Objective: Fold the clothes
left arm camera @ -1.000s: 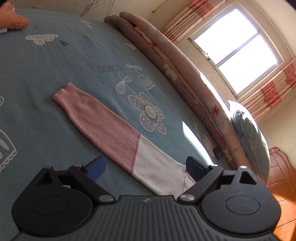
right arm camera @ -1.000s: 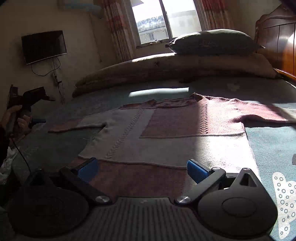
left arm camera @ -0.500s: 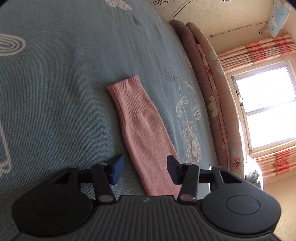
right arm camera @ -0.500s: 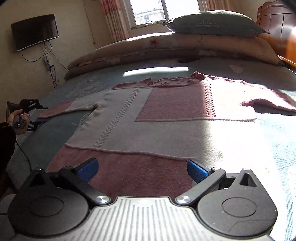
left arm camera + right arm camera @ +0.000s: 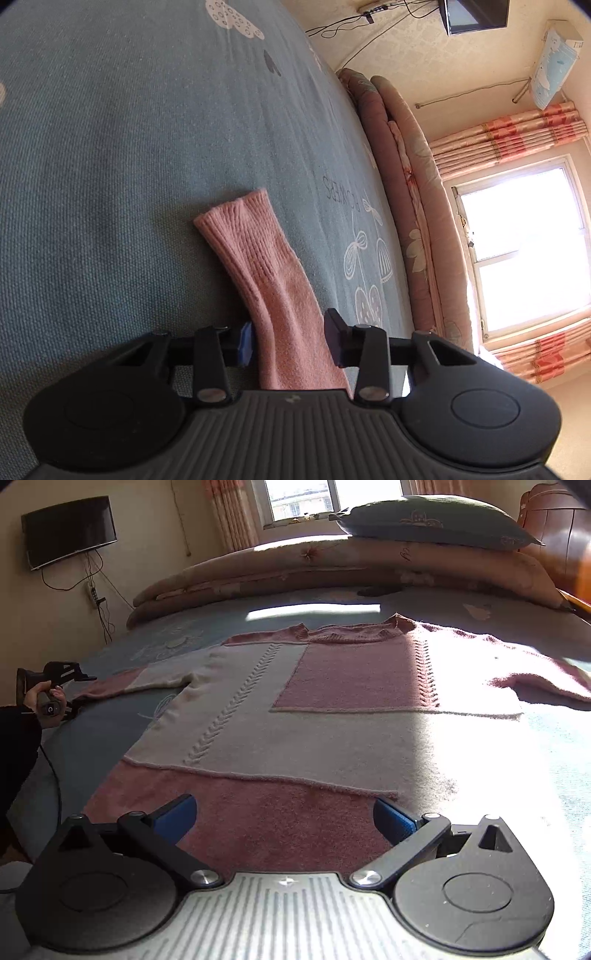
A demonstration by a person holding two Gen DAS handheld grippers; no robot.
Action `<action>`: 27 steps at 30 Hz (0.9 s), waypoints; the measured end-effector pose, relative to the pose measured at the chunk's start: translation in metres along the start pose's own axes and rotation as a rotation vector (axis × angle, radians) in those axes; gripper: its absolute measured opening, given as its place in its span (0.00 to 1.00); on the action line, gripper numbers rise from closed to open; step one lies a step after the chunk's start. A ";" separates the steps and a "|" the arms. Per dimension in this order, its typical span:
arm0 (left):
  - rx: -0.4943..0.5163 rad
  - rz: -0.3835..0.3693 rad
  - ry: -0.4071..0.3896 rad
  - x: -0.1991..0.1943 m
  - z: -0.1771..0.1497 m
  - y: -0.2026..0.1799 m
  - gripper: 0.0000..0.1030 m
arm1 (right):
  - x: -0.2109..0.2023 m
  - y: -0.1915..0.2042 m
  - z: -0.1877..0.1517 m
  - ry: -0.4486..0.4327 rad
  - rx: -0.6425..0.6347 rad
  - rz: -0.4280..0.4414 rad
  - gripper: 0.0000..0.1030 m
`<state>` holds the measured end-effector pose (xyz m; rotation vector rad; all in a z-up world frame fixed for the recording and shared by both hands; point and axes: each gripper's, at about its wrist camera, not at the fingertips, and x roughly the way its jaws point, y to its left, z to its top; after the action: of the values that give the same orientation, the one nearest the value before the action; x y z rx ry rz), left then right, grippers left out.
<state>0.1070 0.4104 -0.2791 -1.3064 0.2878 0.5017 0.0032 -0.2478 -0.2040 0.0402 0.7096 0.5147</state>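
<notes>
Near the bed's (image 5: 554,760) left edge, the left gripper (image 5: 290,341) narrows its fingers around the sweater's (image 5: 295,720) pink sleeve (image 5: 258,266); contact looks partial, so one knit layer may slip. Right gripper (image 5: 282,818) hovers wide over the hem.

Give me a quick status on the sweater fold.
Left gripper closing on sleeve. Right gripper open over sweater hem. Nothing blocking.
</notes>
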 end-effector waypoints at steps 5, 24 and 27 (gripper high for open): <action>-0.005 -0.022 -0.037 0.003 0.002 0.002 0.35 | -0.002 -0.001 -0.001 -0.001 -0.014 -0.006 1.00; 0.231 0.198 -0.058 -0.028 -0.005 -0.053 0.04 | -0.008 -0.006 -0.004 -0.021 -0.002 0.010 1.00; 0.293 0.203 -0.056 -0.034 -0.011 -0.069 0.04 | -0.012 -0.009 -0.005 -0.033 0.005 0.014 1.00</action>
<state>0.1138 0.3817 -0.2074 -0.9819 0.4333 0.6405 -0.0037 -0.2619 -0.2025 0.0585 0.6793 0.5241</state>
